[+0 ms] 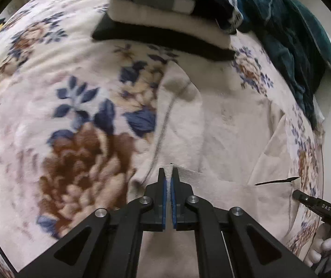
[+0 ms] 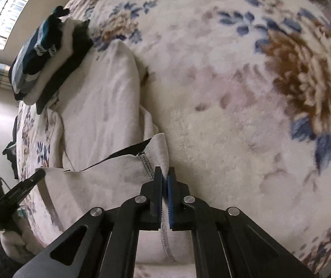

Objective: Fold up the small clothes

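The floral blanket (image 1: 49,106) filled most of both views, soft and deep-piled, so anything dragged over it was likely to catch. On it lay the cream garment (image 1: 223,125), running from the lower centre of the left wrist view toward the upper middle; in the right wrist view it sat left of centre. At top centre of the left view stood a stack of folded clothes (image 1: 165,7), its dark bottom layer just beside the garment's far end, with a teal blanket (image 1: 293,46) bunched at upper right. The left claw (image 1: 169,173) was closed on a thin ridge of the near hem, cloth showing between the blue pads. The right claw (image 2: 164,176) was closed on the hem corner by the grey stitching, near the dark opening. Risks, as judged: both grips held only a narrow edge, so a quick lift could pull the fabric out. Uneven travel of the two claws would skew the fold. Carrying the hem too far forward could nudge the stack and topple it. The loose sleeve fold at the right side might tuck under and bunch.
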Available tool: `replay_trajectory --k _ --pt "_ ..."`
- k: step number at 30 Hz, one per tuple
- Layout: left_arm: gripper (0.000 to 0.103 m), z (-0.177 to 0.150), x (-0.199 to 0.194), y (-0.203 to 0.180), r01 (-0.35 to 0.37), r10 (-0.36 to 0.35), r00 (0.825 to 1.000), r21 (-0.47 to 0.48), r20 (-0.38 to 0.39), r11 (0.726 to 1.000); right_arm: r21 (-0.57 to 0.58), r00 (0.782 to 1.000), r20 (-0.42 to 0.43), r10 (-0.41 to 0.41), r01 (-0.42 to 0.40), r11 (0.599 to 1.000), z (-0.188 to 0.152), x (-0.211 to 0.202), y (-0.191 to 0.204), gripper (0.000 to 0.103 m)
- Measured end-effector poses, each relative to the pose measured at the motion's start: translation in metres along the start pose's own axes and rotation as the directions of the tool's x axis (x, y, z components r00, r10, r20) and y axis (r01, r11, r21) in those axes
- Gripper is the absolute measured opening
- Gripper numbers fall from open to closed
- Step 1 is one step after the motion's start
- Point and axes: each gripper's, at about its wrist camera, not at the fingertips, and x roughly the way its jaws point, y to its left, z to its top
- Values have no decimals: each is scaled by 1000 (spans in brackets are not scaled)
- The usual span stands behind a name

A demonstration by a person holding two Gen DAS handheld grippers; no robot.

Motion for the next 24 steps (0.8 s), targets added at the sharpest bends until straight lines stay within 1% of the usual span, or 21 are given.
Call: replay_trajectory --k 2,4,7,9,11,12,13,15,16,17,18,19,20,21,23,24 --pt "1 -3 -6 9 -11 11 1000 -32 9 999 -26 999 31 7 -7 1000 1 -10 9 3" --pt "1 -5 -3 18 -34 35 999 -62 9 997 -59 999 46 8 -5 998 3 -17 15 3" --pt "1 -4 8 27 -40 40 999 -111 -2 993 -98 999 52 2 3 995 12 -16 23 3" --pt "1 -3 16 29 -49 49 999 -117 -9 992 -105 999 44 -11 16 994 18 -12 25 3" --pt "2 -2 25 30 -45 42 999 -126 -31 991 -113 999 27 -25 28 993 24 -5 24 3" --pt "2 0 31 31 -45 37 997 -136 -62 990 -116 999 14 -39 40 992 27 0 24 3" --pt "4 2 34 32 -50 38 996 -151 -87 987 -118 999 -13 -48 46 992 29 6 23 3" --pt "5 8 34 32 -20 1 995 -179 -102 984 -115 996 -75 -56 47 992 31 17 18 3" --pt "18 13 32 31 -26 8 995 -182 -100 983 -104 993 -105 -57 46 994 33 21 15 4" --pt "37 20 28 28 -26 10 996 -177 -88 984 -88 991 -130 -43 32 996 35 24 12 5" --pt "50 27 23 26 -9 -2 998 -175 -66 985 -62 986 -165 -23 13 998 38 26 9 14" --pt "68 35 20 24 8 -17 999 -177 -47 984 -34 981 -195 -8 2 999 42 27 5 23" --pt "70 45 18 22 44 -50 998 -182 -25 982 -11 979 -203 13 -16 1000 46 26 3 45" --pt "70 55 20 20 68 -72 997 -184 -18 981 16 982 -183 50 -47 999 51 20 0 50" --pt "70 76 28 15 80 -85 996 -175 -19 981 38 986 -138 91 -86 996 64 9 1 50" --pt "70 90 37 10 90 -94 995 -152 -23 984 39 988 -116 103 -99 994 75 5 4 50"
